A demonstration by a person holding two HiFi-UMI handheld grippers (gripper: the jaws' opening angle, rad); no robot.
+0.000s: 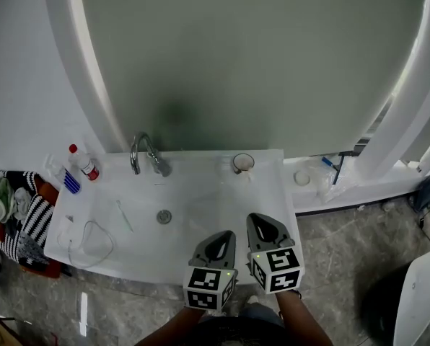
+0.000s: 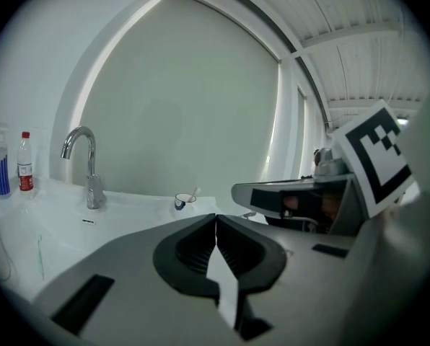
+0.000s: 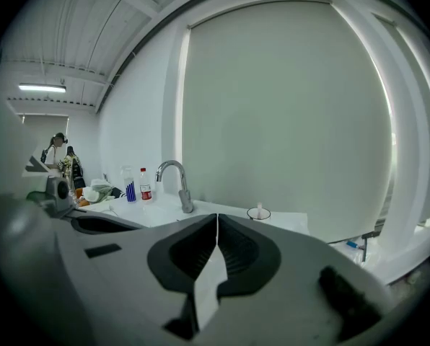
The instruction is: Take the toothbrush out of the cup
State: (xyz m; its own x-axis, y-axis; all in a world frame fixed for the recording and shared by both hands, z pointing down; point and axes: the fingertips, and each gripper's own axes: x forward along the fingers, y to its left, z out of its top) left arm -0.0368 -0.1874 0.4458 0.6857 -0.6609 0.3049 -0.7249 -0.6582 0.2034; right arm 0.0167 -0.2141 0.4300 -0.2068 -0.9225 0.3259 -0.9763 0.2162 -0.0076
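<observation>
Left claw (image 1: 228, 234): jaws pressed together, nothing between them; over the front edge of the surface (image 1: 273, 193).
Right claw (image 1: 253, 219): jaws pressed together, empty; just beside the left claw.
Cup (image 1: 243, 163): upright at the back of the surface, right of the faucet (image 1: 144, 152), well apart from both claws.
Toothbrush (image 2: 194, 193): standing in the cup, leaning over its rim.
Bottle (image 1: 85, 163): red-capped, at the back left corner.

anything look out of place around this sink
A thin pale-green stick lies loose in the sink left of the drain, and a thin cord lies looped near its front left corner.
</observation>
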